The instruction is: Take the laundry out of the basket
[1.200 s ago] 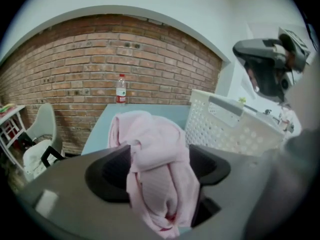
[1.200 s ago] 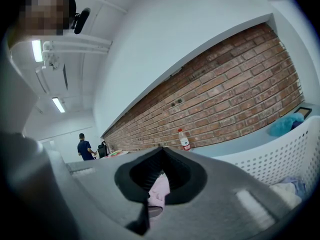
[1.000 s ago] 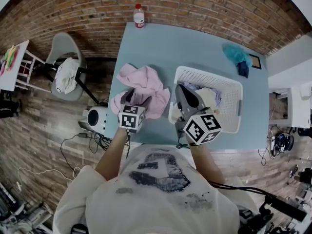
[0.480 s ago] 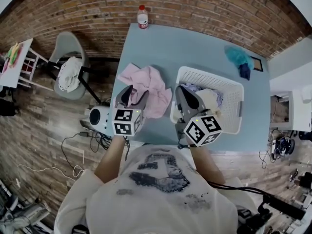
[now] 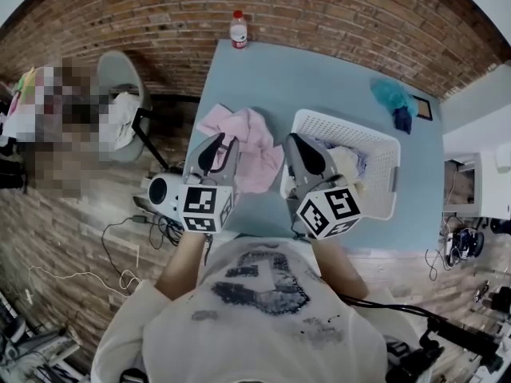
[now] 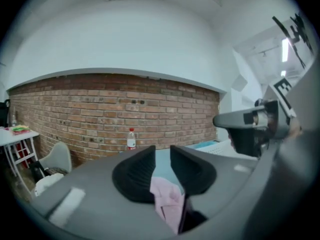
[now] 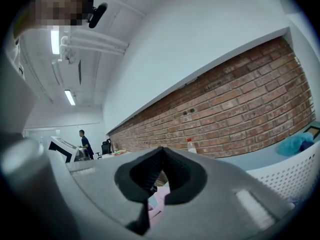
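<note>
Nearest the person, both grippers are held up over the near edge of the table [image 5: 319, 78]. The left gripper [image 6: 162, 150] has just been closing its jaws. They stand almost together, with a narrow slit between the tips and nothing in it. It hovers over the near left part of the table, above the near side of a pink garment [image 5: 249, 144]. The garment lies spread on the tabletop below the jaws and shows through the slit.

The right gripper [image 7: 161, 150] has its jaw tips pressed together and holds nothing. It hangs over the near left corner of the white basket [image 5: 351, 128]. The basket sits toward the table's near right side, just beside the pink garment. The laundry [image 5: 345, 159], pale cream and lavender pieces, lies heaped inside the basket, just beyond the right gripper's tips and apart from them.

Farther off, a teal cloth [image 5: 390, 94] lies by the far right corner with a dark blue piece against it. A bottle [image 5: 238, 30] with a red cap stands at the far edge, in front of the brick wall [image 5: 335, 14].
</note>
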Demonstrator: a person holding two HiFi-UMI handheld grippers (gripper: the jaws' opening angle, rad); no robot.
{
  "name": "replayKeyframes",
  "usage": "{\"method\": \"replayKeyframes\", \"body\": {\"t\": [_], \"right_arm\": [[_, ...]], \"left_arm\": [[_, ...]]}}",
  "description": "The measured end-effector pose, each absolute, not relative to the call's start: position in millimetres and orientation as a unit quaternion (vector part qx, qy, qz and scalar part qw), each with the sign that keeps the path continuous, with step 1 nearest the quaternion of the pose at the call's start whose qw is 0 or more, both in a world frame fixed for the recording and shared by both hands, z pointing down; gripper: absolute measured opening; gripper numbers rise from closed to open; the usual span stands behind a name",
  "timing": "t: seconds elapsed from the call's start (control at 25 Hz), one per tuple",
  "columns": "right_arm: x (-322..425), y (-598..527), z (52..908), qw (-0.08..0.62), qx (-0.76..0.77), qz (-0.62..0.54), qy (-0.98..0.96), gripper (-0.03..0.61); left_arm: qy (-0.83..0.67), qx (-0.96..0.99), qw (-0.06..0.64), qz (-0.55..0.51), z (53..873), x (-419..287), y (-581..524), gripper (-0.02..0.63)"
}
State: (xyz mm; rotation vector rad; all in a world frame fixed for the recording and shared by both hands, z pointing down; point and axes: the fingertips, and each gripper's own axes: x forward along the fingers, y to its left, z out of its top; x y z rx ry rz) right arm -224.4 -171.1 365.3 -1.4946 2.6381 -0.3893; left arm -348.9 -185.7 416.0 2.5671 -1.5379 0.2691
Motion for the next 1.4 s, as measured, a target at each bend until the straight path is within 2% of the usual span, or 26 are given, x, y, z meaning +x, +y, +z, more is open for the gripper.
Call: {"method": "replayKeyframes", "body": {"t": [0.24,1.04,1.28,1.4], "right_arm": [[-229.3,-166.4,368.1,0.041,-0.483,-0.131,0.865,-0.002],[-216.7,-156.6,374.5,0.043,-0.482,-0.14,0.864,-0.003],[-182.4,-156.1,371.5,0.047,-0.495,-0.142,0.856,-0.002],[-154.3,-155.9,371.0,0.049,-0.507,-0.143,0.849,-0.003]], "left_arm": [[-0.52,0.848,0.062,0.081,408.5,-351.8,-182.6,-0.008],[-0.51,0.854,0.062,0.082,405.3,-338.8,-173.6,-0.009],[-0.487,0.866,0.055,0.101,403.3,-299.0,-175.6,-0.009],[-0.466,0.876,0.082,0.096,405.6,-268.6,-177.9,-0.008]]}}
